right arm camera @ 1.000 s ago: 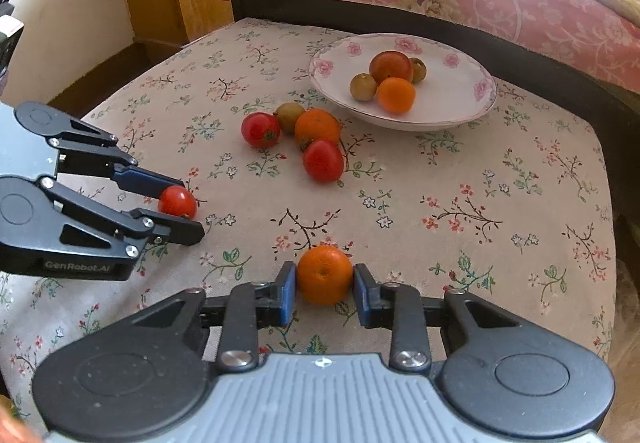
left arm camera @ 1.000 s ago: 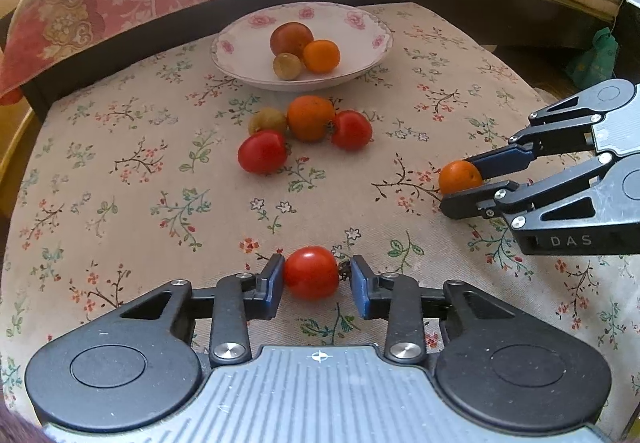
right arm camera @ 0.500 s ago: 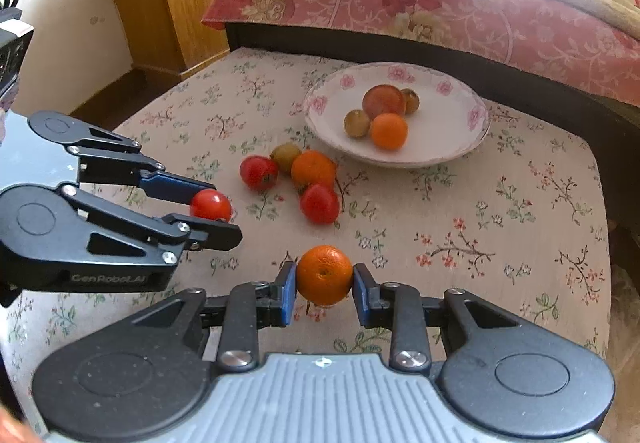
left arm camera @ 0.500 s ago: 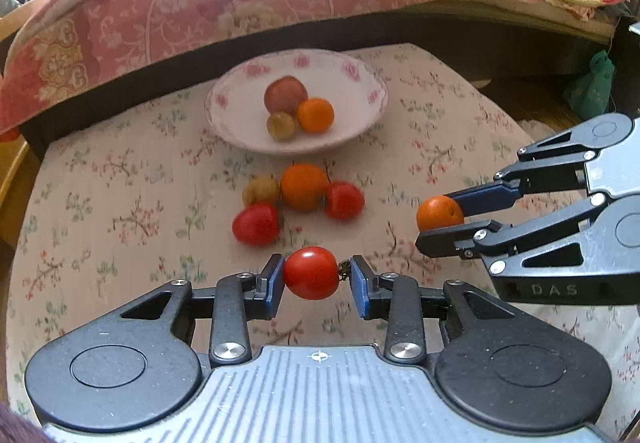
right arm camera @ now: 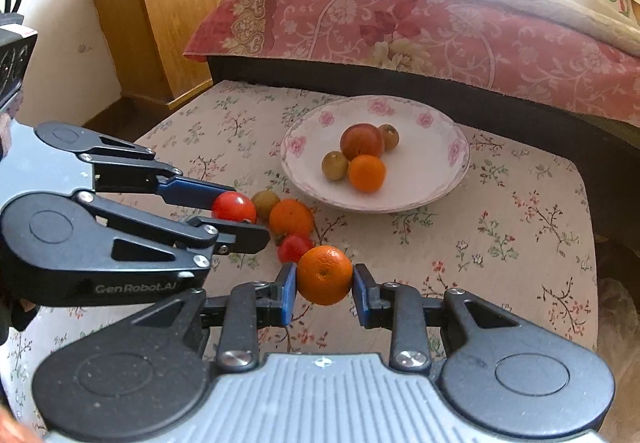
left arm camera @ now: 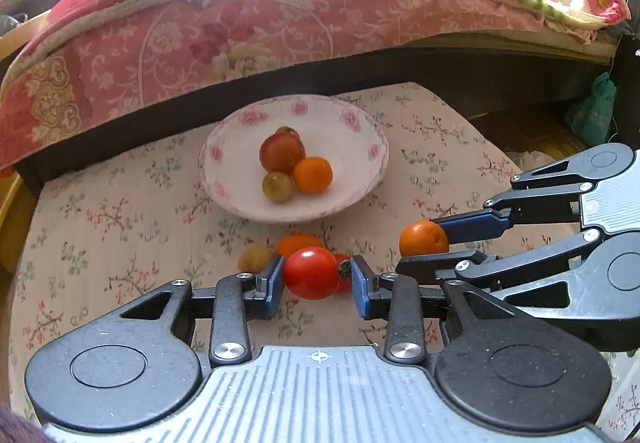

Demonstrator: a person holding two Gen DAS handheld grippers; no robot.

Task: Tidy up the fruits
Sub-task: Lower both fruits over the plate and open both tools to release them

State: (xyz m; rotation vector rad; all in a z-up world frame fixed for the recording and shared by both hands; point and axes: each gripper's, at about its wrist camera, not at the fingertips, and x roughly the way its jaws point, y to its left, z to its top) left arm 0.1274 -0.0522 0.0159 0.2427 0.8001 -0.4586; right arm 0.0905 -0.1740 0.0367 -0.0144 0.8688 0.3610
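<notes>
My left gripper (left arm camera: 316, 279) is shut on a red tomato (left arm camera: 311, 272), held above the floral tablecloth. My right gripper (right arm camera: 325, 285) is shut on a small orange (right arm camera: 325, 275); in the left wrist view that orange (left arm camera: 424, 239) shows at the right between blue pads. In the right wrist view the left gripper (right arm camera: 236, 209) comes in from the left with the tomato (right arm camera: 233, 206). Ahead stands a white flowered bowl (left arm camera: 360, 139) (right arm camera: 448, 171) holding an orange, a reddish fruit and small greenish fruits. Loose fruits lie in front of it: an orange (right arm camera: 291, 217), a greenish one (right arm camera: 265, 202) and a red tomato (right arm camera: 294, 247).
The table (right arm camera: 520, 227) is covered by a floral cloth and ends at the right. A bed with a pink quilt (left arm camera: 240, 31) runs along the far side. A wooden cabinet (right arm camera: 168, 15) stands at the back left. A green bag (left arm camera: 592, 115) hangs at the far right.
Both grippers have risen and moved toward the bowl, each keeping its fruit. The bowl and loose fruits now sit lower and closer in both views.
</notes>
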